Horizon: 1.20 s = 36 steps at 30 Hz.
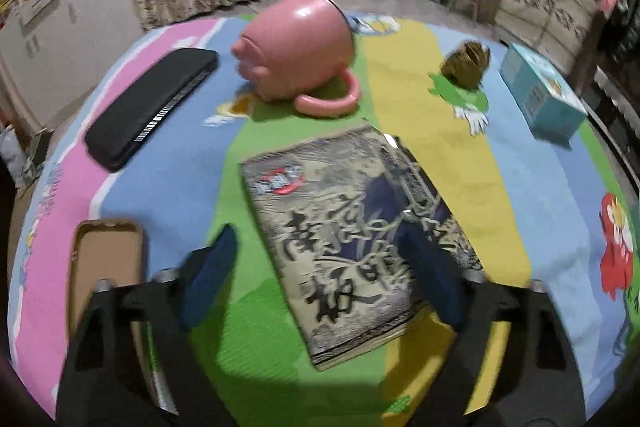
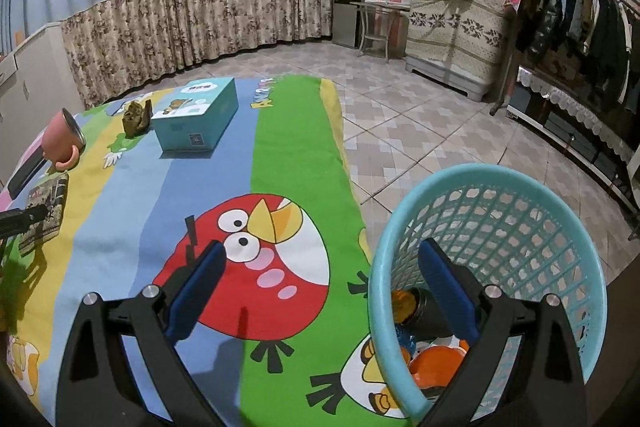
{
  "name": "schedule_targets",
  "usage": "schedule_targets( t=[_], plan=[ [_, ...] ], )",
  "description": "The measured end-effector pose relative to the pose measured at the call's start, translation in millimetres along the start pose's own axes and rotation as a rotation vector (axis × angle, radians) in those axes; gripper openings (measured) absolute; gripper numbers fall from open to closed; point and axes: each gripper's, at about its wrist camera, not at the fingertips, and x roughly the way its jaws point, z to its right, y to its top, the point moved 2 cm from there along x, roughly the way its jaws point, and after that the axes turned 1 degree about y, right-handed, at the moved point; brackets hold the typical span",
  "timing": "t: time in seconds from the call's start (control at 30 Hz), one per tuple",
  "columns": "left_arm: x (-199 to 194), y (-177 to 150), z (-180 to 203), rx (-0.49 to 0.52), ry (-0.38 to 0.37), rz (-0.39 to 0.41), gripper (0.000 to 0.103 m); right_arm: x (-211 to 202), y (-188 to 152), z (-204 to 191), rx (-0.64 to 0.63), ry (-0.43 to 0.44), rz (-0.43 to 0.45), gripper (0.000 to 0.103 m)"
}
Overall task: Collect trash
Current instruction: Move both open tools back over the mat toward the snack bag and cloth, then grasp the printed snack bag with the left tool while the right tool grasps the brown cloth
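Note:
My left gripper [image 1: 320,259] is open and empty, low over a book [image 1: 352,239] with Chinese lettering on the striped mat [image 1: 160,163]. A crumpled brown wrapper [image 1: 466,65] lies at the far right, also in the right wrist view [image 2: 136,119]. My right gripper [image 2: 320,279] is open and empty, straddling the rim of a turquoise mesh basket [image 2: 516,223]. The basket holds a dark jar [image 2: 416,311] and orange pieces [image 2: 436,367].
A pink mug [image 1: 296,51] lies on its side beyond the book. A black case [image 1: 152,107] and a brown phone cover [image 1: 106,267] lie left. A teal box [image 1: 540,95] stands far right. Tiled floor [image 2: 420,115], a covered cabinet and a clothes rack lie beyond the mat.

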Motion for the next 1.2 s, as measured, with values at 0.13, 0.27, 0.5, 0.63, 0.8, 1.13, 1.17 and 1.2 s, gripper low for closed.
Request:
schedule_targets(
  t=[0.13,0.27,0.5,0.63,0.8,1.13,1.17,1.2],
  plan=[
    [0.4,0.8,1.6,0.014,0.001,0.005,0.052,1.2,-0.5,-4.4,-0.012,0.002,-0.003,0.095],
    [-1.7,4.3,-3.6,0.018,-0.006,0.018,0.021,1.4,-1.3,-17.7,-0.044,0.002,-0.002,0.095],
    [-17.9,13.7,-11.8,0.080,0.021,0.118,0.008,-4.6,-2.7,-44.9,-0.098,0.025,0.014,0.095],
    [-38.2,26.8,-23.6,0.105,0.078,0.256,0.008,-8.1,-6.3,-66.3,-0.168,0.022,0.029,0.095],
    [-43.6,33.1,-52.0,0.026,0.120,0.347,0.008,-15.5,-4.7,-98.8,-0.246,0.044,0.050,0.095],
    [-43.8,33.5,-80.5,-0.079,0.123,0.363,0.008,11.1,40.1,-203.6,-0.344,0.191,0.047,0.095],
    [-43.8,33.4,-83.3,-0.089,0.127,0.365,0.008,15.7,43.8,-211.3,-0.353,0.192,0.048,0.095],
    [-42.9,33.1,-85.9,-0.097,0.136,0.364,0.008,21.3,47.6,-219.7,-0.361,0.191,0.051,0.095]
  ],
)
